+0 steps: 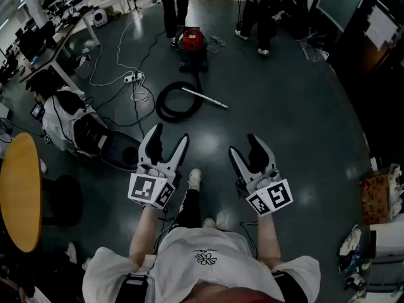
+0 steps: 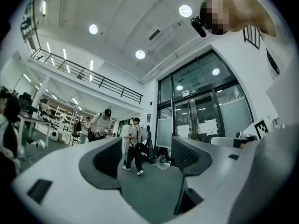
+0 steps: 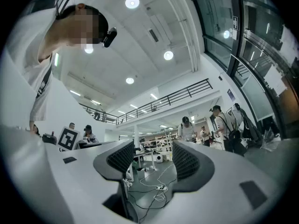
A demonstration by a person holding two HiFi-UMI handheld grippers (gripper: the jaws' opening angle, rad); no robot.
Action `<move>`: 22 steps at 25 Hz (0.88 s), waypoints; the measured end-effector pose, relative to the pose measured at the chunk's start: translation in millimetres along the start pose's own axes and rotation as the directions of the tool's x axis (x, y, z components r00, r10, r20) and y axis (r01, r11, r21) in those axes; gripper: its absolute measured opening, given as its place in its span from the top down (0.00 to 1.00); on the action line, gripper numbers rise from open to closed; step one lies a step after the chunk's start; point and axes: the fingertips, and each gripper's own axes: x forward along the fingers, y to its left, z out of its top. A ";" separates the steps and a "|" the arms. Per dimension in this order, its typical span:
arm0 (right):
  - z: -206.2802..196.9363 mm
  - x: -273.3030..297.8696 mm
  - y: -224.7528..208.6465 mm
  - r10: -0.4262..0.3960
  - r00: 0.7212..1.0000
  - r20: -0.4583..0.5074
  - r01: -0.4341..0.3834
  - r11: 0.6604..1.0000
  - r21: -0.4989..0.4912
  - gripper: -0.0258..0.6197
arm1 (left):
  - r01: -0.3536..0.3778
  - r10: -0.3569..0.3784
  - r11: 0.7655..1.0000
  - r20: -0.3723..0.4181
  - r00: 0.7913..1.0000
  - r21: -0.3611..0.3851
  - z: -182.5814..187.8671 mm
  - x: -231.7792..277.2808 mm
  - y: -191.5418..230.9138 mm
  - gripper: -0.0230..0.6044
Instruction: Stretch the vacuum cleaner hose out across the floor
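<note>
In the head view a red vacuum cleaner (image 1: pixel 192 40) stands on the dark floor far ahead. Its black hose (image 1: pixel 177 101) lies coiled in a loop in front of it, with a silver wand (image 1: pixel 205 98) across the loop's right side. My left gripper (image 1: pixel 169 139) and right gripper (image 1: pixel 246 148) are held side by side in the air, well short of the hose. Both are open with nothing between their jaws. In the gripper views, the left gripper (image 2: pixel 145 157) and right gripper (image 3: pixel 153 160) point slightly upward at the room, and the hose is out of sight there.
A white power strip with cables (image 1: pixel 134 78) lies left of the hose. A person sits on the floor at the left (image 1: pixel 63 115) beside a round wooden table (image 1: pixel 19 191). People stand near the vacuum cleaner (image 1: pixel 173 5). Boxes and clutter line the right wall (image 1: pixel 379 197).
</note>
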 end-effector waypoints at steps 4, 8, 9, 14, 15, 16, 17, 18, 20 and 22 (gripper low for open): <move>-32.5 94.0 -25.2 0.010 0.999 -0.033 -0.011 1.000 -0.024 0.51 | -0.029 0.029 0.998 0.010 1.000 -0.058 -19.0 58.8 85.1 0.30; -53.6 205.8 -52.9 0.066 0.994 -0.091 -0.071 0.996 -0.050 0.49 | -0.046 0.048 0.992 0.016 0.999 -0.114 -21.1 132.4 165.6 0.30; -52.8 232.0 -59.9 0.078 0.993 -0.088 -0.084 0.995 -0.057 0.49 | -0.036 0.040 0.990 0.023 0.999 -0.135 -19.6 151.8 181.2 0.30; -54.3 334.7 -116.8 0.050 0.998 -0.042 -0.051 0.998 -0.024 0.49 | -0.001 0.004 0.989 0.023 1.000 -0.146 -26.2 245.0 248.6 0.30; -60.3 348.7 -132.5 0.038 0.998 -0.048 -0.038 0.999 -0.013 0.49 | -0.001 0.003 0.989 0.014 1.000 -0.151 -32.0 262.1 259.2 0.30; -67.9 361.0 -148.8 0.028 0.998 -0.061 -0.028 1.000 -0.004 0.49 | 0.001 0.000 0.988 0.005 1.000 -0.157 -38.0 278.3 267.8 0.30; -76.6 372.6 -165.8 0.021 0.997 -0.079 -0.021 1.000 0.004 0.49 | 0.002 -0.003 0.987 -0.005 1.000 -0.158 -43.9 294.1 275.7 0.30; -85.8 384.7 -183.7 0.018 0.995 -0.098 -0.016 1.000 0.013 0.49 | -0.006 0.003 0.988 -0.016 1.000 -0.154 -49.8 310.4 284.7 0.30; -105.9 412.4 -223.4 0.016 0.991 -0.134 -0.012 1.000 0.029 0.49 | -0.057 0.052 0.990 -0.036 0.998 -0.125 -62.0 345.7 309.3 0.59; -128.2 443.9 -267.3 0.022 0.986 -0.164 -0.017 0.999 0.032 0.49 | -0.107 0.104 0.990 -0.040 0.994 -0.088 -74.4 385.7 336.5 0.95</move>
